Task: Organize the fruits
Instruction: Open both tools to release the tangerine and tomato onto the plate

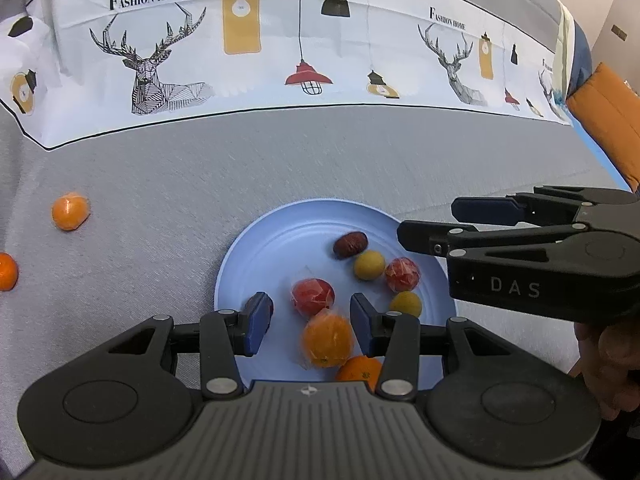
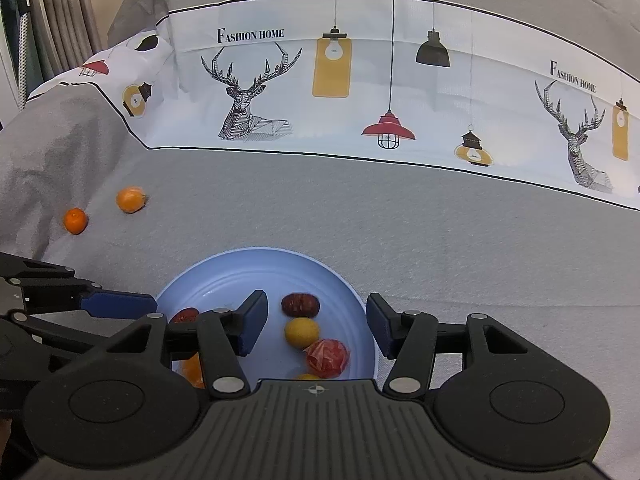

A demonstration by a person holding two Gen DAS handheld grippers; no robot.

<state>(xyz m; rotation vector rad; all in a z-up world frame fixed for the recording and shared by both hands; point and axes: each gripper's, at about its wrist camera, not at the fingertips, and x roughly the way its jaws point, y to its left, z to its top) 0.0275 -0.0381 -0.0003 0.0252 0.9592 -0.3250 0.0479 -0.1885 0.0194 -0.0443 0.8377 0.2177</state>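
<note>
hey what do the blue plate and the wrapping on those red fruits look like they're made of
The blue plate looks like smooth moulded plastic, or possibly coated paper: matte pale blue with faint concentric rings and a thin raised rim. The red fruits seem to be sealed in thin clear plastic film: it crinkles, catches white glints and sticks out past the fruit at the edges.

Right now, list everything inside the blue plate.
On the blue plate: two dark red dates, two yellow fruits, two red wrapped fruits, two oranges. The left gripper covers the plate's near edge.
</note>
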